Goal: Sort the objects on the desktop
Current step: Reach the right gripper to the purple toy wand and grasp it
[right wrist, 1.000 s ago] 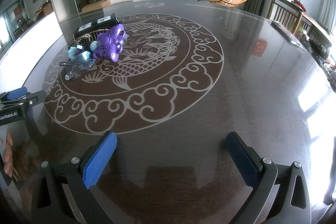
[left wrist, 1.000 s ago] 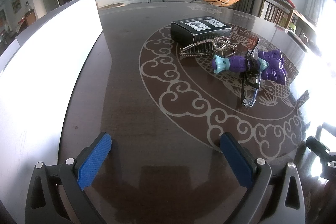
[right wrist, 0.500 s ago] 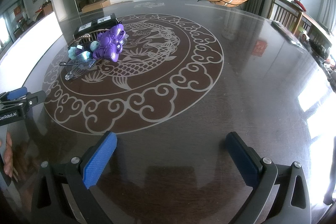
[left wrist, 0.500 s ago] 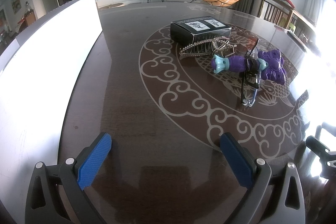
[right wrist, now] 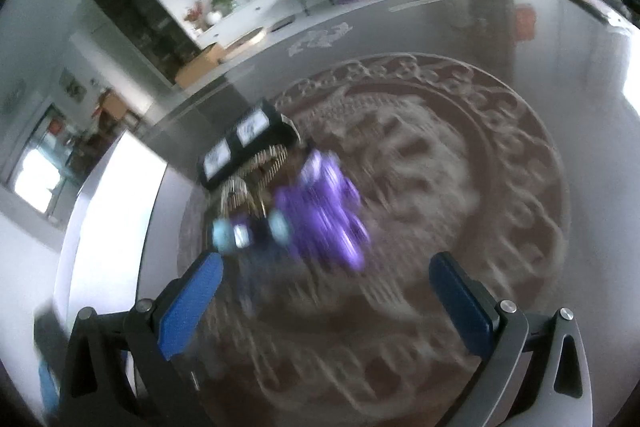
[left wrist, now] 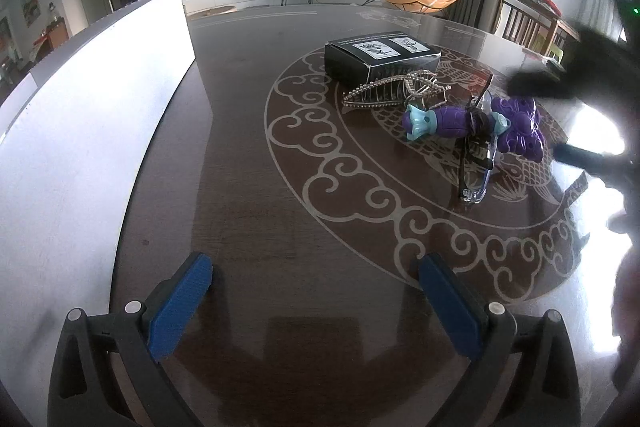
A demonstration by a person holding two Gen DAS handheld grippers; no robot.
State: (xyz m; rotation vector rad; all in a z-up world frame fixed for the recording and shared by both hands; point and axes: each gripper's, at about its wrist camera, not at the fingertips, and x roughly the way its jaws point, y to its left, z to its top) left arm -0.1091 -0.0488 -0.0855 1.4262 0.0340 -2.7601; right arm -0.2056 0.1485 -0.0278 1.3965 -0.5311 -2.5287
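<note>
Your right hand-held gripper (right wrist: 324, 291) has swung toward the purple toy (right wrist: 320, 211), jaws spread, empty; approach step, next centre and clamp.

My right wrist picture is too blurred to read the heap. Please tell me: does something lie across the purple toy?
Observer: Yes. In the left wrist view, dark-framed glasses with clear lenses lie across the purple plastic toy with pale blue ends.
Operator: And the spiky silver thing?
Observer: It is a silver metal hair claw, just in front of the black cardboard box; whether they touch, I cannot tell.
Operator: Is the left gripper busy?
Observer: No. The left gripper is open and empty, well short of the toy.
</note>
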